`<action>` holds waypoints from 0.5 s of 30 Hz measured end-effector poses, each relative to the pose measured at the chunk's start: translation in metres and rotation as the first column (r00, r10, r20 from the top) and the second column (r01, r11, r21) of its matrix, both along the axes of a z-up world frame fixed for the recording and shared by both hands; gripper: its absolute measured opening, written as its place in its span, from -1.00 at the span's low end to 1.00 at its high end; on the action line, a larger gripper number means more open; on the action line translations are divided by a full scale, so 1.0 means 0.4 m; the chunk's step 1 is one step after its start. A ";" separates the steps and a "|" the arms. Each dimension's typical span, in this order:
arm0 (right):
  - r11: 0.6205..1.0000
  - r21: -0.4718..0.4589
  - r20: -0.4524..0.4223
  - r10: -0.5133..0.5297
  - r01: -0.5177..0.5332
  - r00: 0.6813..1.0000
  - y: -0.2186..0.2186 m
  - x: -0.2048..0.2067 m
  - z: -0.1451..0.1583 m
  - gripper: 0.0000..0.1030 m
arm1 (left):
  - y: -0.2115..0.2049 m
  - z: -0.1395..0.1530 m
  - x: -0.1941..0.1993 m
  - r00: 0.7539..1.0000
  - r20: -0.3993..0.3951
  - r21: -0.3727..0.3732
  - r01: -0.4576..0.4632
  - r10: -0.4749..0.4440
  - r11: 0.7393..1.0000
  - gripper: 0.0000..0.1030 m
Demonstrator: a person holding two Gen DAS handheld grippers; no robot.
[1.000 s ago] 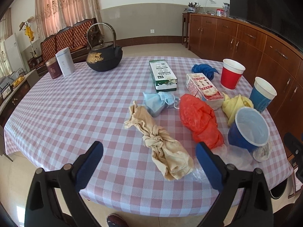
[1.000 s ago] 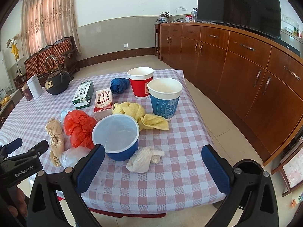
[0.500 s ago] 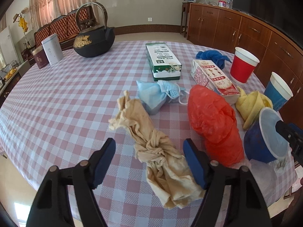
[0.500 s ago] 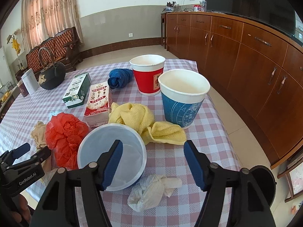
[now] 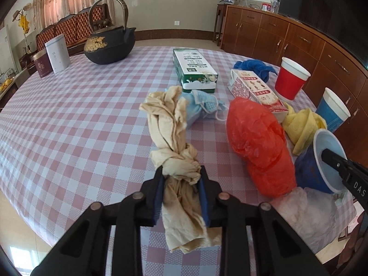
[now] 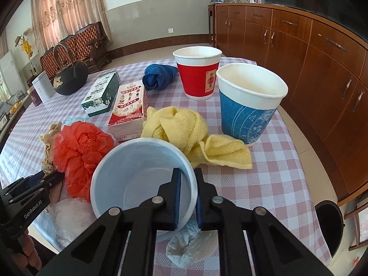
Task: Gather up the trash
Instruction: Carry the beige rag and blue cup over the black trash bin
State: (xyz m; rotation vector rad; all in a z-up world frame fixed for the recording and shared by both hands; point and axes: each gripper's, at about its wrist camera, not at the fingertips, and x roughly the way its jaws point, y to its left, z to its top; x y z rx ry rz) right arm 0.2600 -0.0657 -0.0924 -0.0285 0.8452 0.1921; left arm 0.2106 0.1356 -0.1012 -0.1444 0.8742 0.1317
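Note:
On the checked tablecloth lies a knotted beige cloth. My left gripper is closing on it, both pads pressing just below the knot. My right gripper is shut on the white rim of a blue paper bowl, one finger inside and one outside. A red plastic bag lies between the two. A crumpled tissue sits under the right gripper, and a blue face mask lies beyond the beige cloth.
Behind the bowl are a yellow cloth, a blue cup, a red cup, a blue cloth and two cartons. A black kettle stands far left. A black bin sits on the floor right.
Both grippers came down and forward from open. The left one closed around the beige cloth, and the right one closed on the blue bowl's rim.

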 end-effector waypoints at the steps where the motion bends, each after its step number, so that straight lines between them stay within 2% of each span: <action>1: 1.000 0.004 0.007 0.000 0.000 1.000 0.000 -0.004 0.004 -0.80 | 0.001 0.004 -0.003 1.000 0.007 0.001 0.000 0.000 1.000 -0.44; 15: 0.995 0.102 0.090 -0.003 -0.007 0.996 -0.019 -0.058 0.088 -0.82 | 0.011 0.100 -0.054 0.993 0.116 0.021 0.001 -0.003 1.000 -0.45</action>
